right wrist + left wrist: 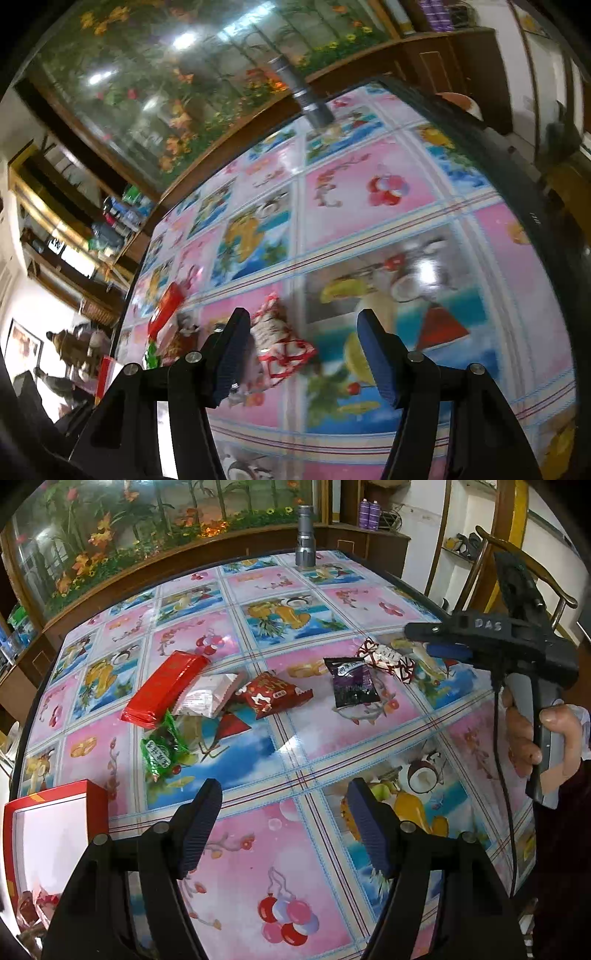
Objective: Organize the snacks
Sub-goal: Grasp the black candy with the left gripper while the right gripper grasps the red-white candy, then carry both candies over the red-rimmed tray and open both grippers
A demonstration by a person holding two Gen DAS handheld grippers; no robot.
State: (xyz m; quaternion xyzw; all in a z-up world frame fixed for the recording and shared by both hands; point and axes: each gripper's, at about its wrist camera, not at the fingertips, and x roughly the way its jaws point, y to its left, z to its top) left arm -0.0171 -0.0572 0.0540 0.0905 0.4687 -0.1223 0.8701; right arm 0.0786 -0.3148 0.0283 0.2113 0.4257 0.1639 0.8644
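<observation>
Covering the table [295,738] is a glossy cloth printed with pink and blue fruit panels. A red box [55,830] with a white inside is sitting at the near left edge, a few wrapped sweets lying in its corner. Snacks are lying loose mid-table: a long red packet [164,688] overlapping a white packet [208,699], a green packet [162,751] just before them, a dark red packet [275,698], then a purple-black packet [352,685] touching a red-and-white packet [386,657]. The left gripper [284,830] is hovering with fingers wide apart, holding nothing. The right gripper [301,354] is also gaping empty, the red-and-white packet [282,345] lying between its fingers. A grey metal cylinder [305,539] is standing at the far edge.
</observation>
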